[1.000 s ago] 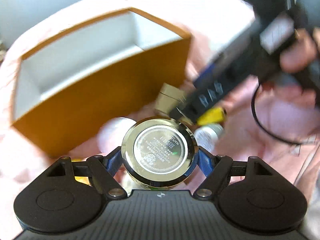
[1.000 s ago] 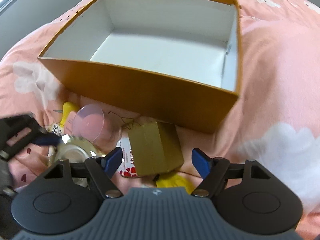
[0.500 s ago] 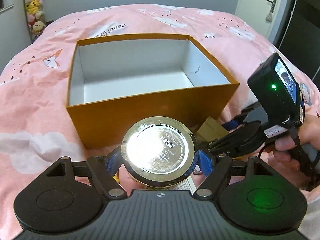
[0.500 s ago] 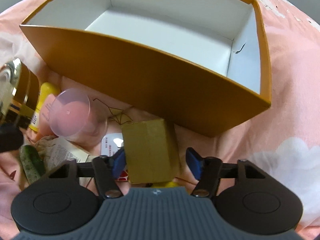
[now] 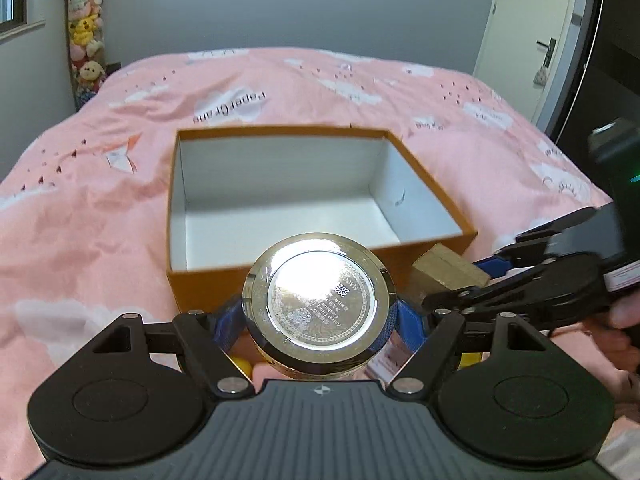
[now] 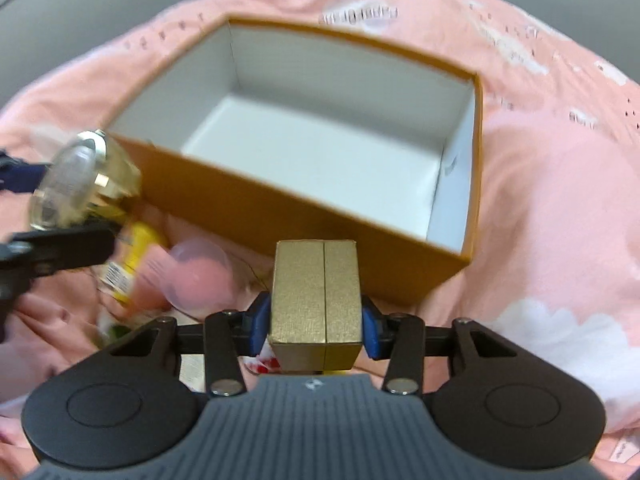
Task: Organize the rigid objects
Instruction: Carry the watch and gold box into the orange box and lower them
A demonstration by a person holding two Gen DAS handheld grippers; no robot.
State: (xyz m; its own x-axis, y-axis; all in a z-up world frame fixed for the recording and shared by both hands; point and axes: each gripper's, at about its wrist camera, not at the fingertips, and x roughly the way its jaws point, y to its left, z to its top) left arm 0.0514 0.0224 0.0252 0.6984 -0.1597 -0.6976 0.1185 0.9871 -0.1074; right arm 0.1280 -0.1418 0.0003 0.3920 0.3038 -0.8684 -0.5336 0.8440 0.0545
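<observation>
Pink bedspread (image 5: 100, 220) | left fingers (image 5: 230, 322) wide, clamping round tin (image 5: 320, 306) | right fingers (image 6: 259, 320) just closed on gold box (image 6: 316, 300)

A pink bedspread (image 5: 100, 208) with white clouds covers the bed. Far left, soft toys (image 5: 86, 36) hang against the grey wall (image 5: 200, 8). Far right stands a white door (image 5: 524, 36) with a handle.
</observation>
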